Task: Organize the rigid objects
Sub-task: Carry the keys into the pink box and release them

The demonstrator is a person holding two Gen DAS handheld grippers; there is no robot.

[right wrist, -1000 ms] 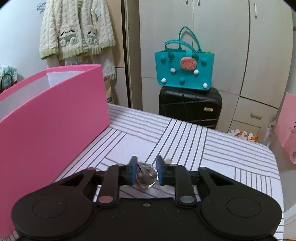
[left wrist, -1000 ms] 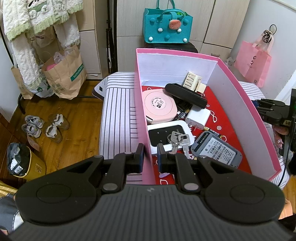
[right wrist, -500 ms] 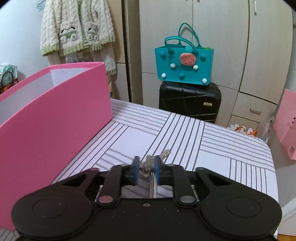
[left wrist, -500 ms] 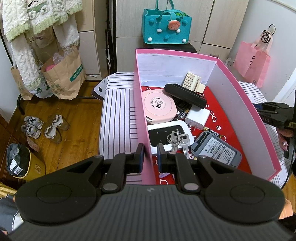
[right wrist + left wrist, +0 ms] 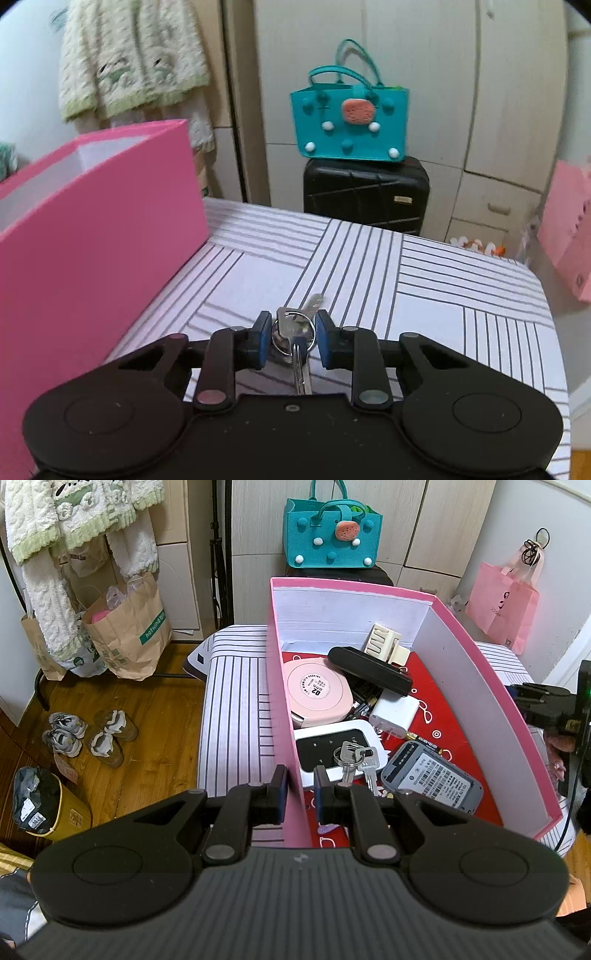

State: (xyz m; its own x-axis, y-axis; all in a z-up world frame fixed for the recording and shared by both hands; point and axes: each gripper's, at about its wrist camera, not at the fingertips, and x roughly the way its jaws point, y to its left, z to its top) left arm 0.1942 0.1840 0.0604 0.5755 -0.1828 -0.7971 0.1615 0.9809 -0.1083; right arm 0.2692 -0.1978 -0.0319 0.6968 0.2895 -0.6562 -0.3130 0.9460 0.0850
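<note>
In the left wrist view, my left gripper [image 5: 299,794] is shut on the left wall of the pink box [image 5: 284,686]. The box holds a pink round case [image 5: 317,694], a black bar-shaped device [image 5: 369,670], a white charger [image 5: 393,716], a white-framed device [image 5: 332,751], a bunch of keys [image 5: 354,760] and a grey router [image 5: 432,782]. In the right wrist view, my right gripper [image 5: 290,339] is shut on a second key bunch [image 5: 295,332], lifted over the striped table [image 5: 369,273], right of the pink box [image 5: 92,236].
A teal bag [image 5: 351,122] sits on a black suitcase [image 5: 365,192] behind the table. A pink shopping bag [image 5: 502,605] hangs at the right. Paper bags [image 5: 122,635], shoes [image 5: 88,734] and a yellow bin [image 5: 48,805] are on the wooden floor at the left.
My right gripper has risen with the keys, which now hang down between the fingers. The left gripper has stayed on the box wall.
</note>
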